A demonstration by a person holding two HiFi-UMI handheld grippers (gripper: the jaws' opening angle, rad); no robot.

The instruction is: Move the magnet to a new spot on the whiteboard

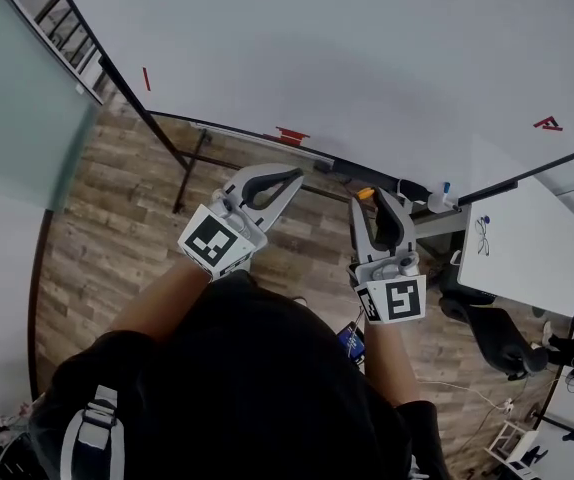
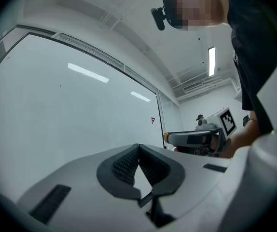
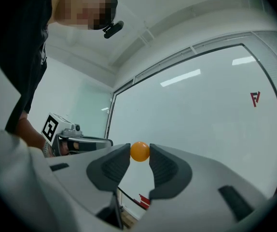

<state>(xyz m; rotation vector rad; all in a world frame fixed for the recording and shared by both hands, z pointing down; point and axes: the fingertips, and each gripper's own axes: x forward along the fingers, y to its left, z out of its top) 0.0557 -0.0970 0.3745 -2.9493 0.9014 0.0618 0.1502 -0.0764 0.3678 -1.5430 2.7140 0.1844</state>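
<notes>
A small round orange magnet (image 3: 139, 151) is pinched between the tips of my right gripper (image 3: 139, 153), which is shut on it. In the head view the magnet (image 1: 365, 194) shows at that gripper's tip (image 1: 368, 198), in front of the lower edge of the big whiteboard (image 1: 347, 58) and not touching it. My left gripper (image 1: 296, 177) is held beside it on the left. Its jaws meet at the tip (image 2: 138, 147) with nothing between them. The whiteboard (image 3: 201, 115) fills the background of both gripper views.
The board carries a red mark (image 1: 547, 123) at the right and a short red stroke (image 1: 147, 78) at the left. A red item (image 1: 292, 135) lies on its tray. A white table (image 1: 537, 258) and a dark chair (image 1: 497, 338) stand at the right, a glass wall (image 1: 17, 118) at the left.
</notes>
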